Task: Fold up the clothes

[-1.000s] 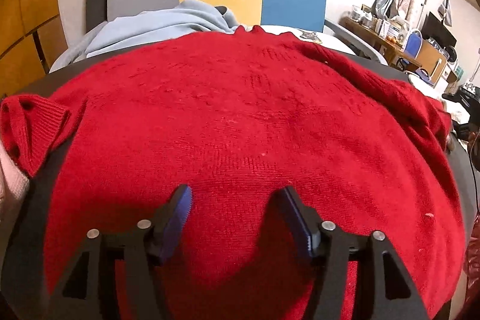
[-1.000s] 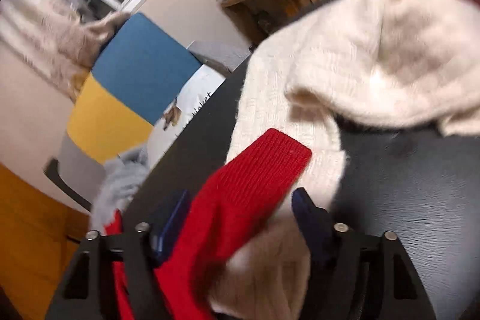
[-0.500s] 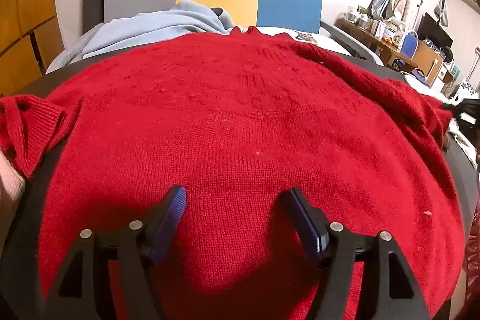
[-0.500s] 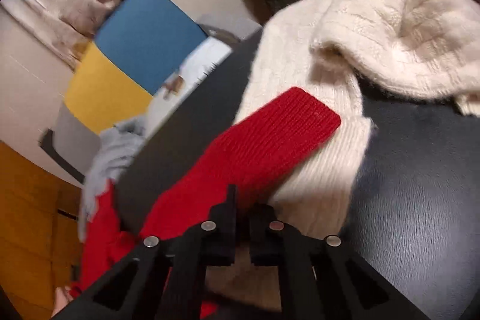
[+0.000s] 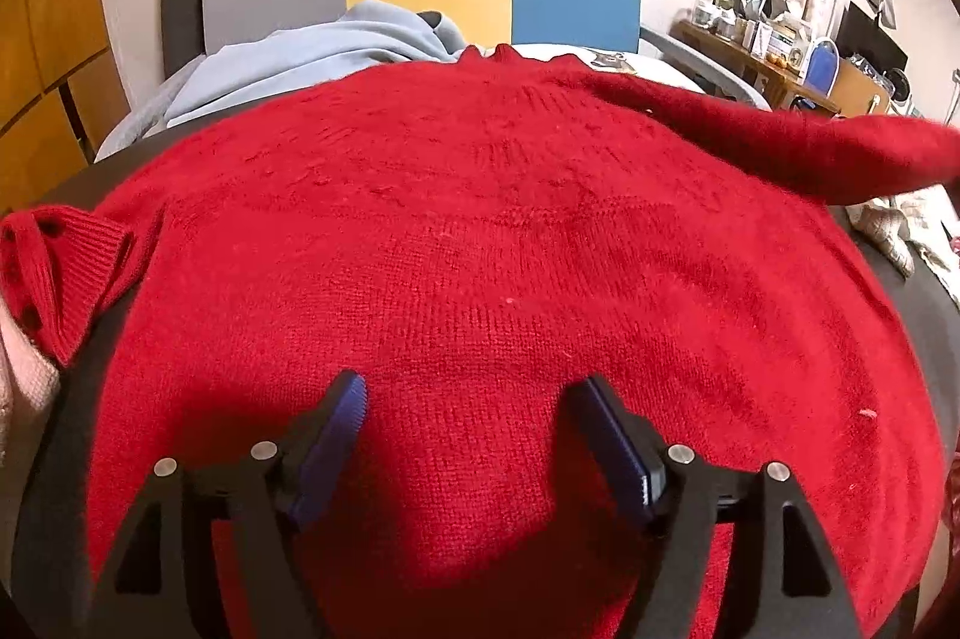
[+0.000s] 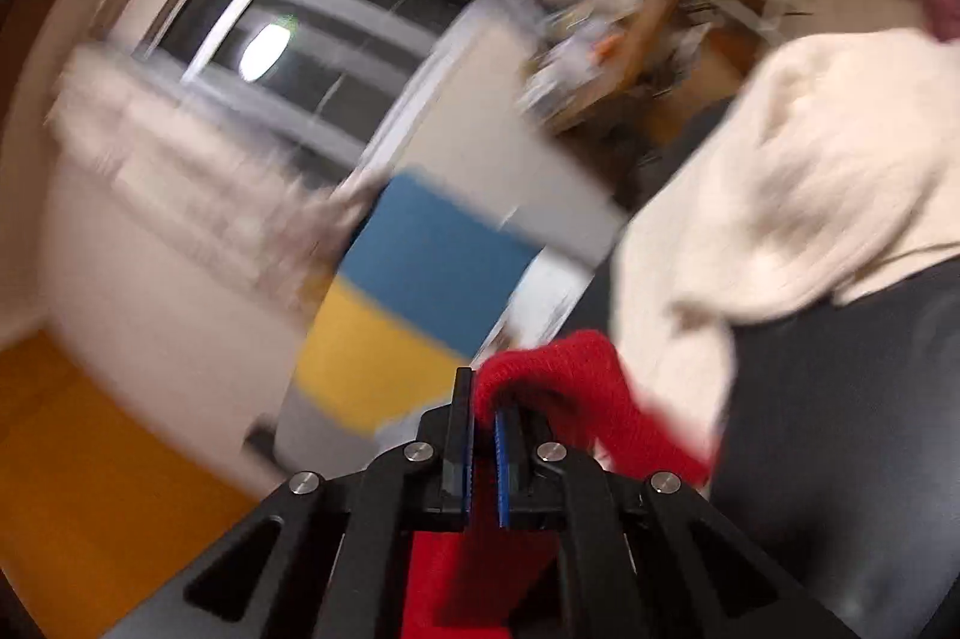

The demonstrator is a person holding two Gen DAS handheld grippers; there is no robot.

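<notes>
With right claw (image 6: 483, 417) clamped on the red sweater's (image 5: 480, 291) sleeve cuff (image 6: 564, 369) and left claw (image 5: 471, 402) opening empty above the body, carry the sleeve flat across, no bunching.

We are seeing the right wrist view smearing badly: the window (image 6: 288, 39), the cluttered desk (image 6: 654, 21) and the cream sweater (image 6: 798, 195) are all blurring, so nothing on the desk is reading as a distinct object. The red sleeve (image 6: 576, 387) is disappearing between the right gripper (image 6: 483, 435) pads, hiding how much cloth is being pinched. In the left wrist view, the red sweater (image 5: 480, 267) is running off the bottom edge, its hem hiding behind the left gripper (image 5: 471, 399), and its raised sleeve end is blurring at the right edge.
</notes>
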